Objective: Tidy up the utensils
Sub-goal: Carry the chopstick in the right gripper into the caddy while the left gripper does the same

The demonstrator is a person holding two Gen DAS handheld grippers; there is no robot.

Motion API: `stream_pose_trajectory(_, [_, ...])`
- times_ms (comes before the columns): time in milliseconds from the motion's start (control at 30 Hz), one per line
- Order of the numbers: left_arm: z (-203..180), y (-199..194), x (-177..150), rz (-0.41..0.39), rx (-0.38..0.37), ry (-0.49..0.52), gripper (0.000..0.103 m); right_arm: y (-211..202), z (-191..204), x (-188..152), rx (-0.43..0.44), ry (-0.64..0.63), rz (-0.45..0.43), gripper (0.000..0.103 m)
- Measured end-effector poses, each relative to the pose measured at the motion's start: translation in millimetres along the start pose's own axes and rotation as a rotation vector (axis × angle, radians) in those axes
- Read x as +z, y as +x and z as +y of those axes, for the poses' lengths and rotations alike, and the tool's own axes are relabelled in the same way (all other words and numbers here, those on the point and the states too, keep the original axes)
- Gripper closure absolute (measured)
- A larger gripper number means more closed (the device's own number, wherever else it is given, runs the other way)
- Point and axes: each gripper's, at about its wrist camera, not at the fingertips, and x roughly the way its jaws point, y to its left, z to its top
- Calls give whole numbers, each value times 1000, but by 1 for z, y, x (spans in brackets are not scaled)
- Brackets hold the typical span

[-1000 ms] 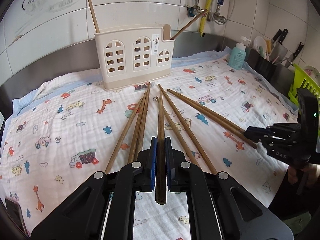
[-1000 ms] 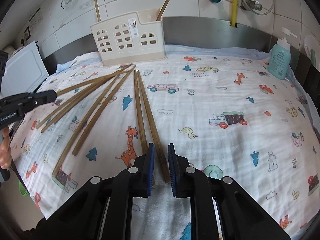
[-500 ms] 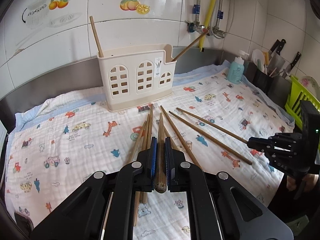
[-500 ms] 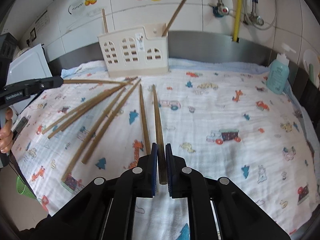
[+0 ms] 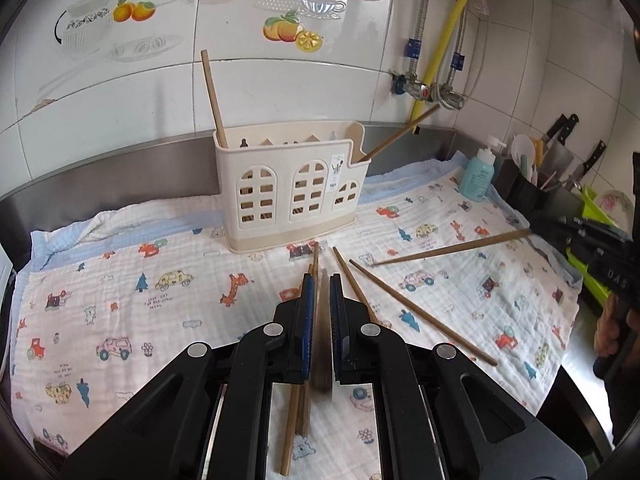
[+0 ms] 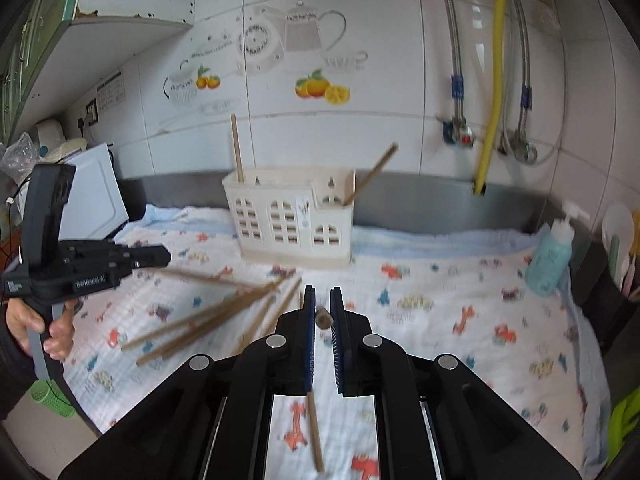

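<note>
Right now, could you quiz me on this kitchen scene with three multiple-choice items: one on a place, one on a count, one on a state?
1. Where does the holder stand?
A. at the back of the cloth, by the wall
B. on the floor
C. inside a drawer

2. How many chopsticks stand in the holder?
A. none
B. two
C. six

3. What is the left hand-held gripper doing?
A. gaping open, empty
B. shut on a chopstick
C. shut on the bottle

Answers:
1 A, it sits at the cloth's far edge below the tiles.
2 B, one rises at its left end, one leans out at its right.
3 B, a brown stick runs between its blue pads.
</note>
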Motion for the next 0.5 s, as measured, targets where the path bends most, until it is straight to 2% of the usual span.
stream_pose_trajectory(267, [3, 1, 19, -24, 4, 15, 98, -1, -4, 66, 26, -23, -41, 96])
stream_pose_trajectory(467, [-3, 1, 2, 13, -31, 44, 98, -4, 7, 79, 30, -65, -54, 96])
stream_pose_trajectory(500, [-4, 1, -2, 19, -39, 48, 95, -4, 8, 78, 28, -69, -55, 96])
